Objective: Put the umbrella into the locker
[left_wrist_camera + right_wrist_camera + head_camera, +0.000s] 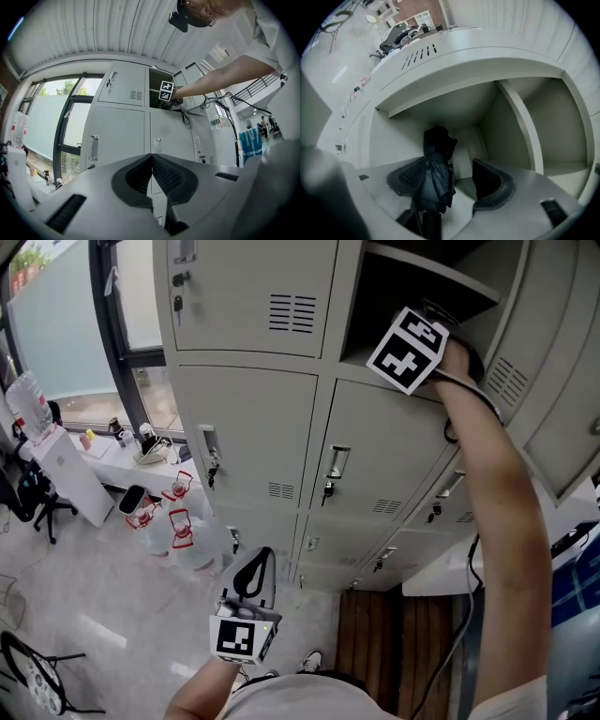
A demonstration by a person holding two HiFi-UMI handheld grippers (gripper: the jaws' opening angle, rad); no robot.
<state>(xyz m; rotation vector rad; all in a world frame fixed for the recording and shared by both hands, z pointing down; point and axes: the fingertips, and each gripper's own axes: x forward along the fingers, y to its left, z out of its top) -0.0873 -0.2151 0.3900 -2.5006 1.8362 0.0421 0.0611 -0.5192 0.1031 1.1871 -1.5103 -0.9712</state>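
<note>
The black folded umbrella (435, 174) lies inside the open locker compartment (520, 117), its tip toward the back wall. My right gripper (452, 180) is open around it: the umbrella rests against the left pad (408, 176), and a clear gap separates it from the right pad (490, 180). In the head view the right gripper (410, 350) reaches into the upper compartment (422, 282) with its jaws hidden inside. My left gripper (253, 566) hangs low in front of the lockers, shut and empty; its pads (161, 176) meet in its own view.
The compartment's open door (553, 381) stands at the right of my arm. Closed grey locker doors (253, 427) fill the wall below. Water jugs with red handles (178, 521) stand on the floor by a white desk (70, 474). A cable (452, 427) hangs from the right gripper.
</note>
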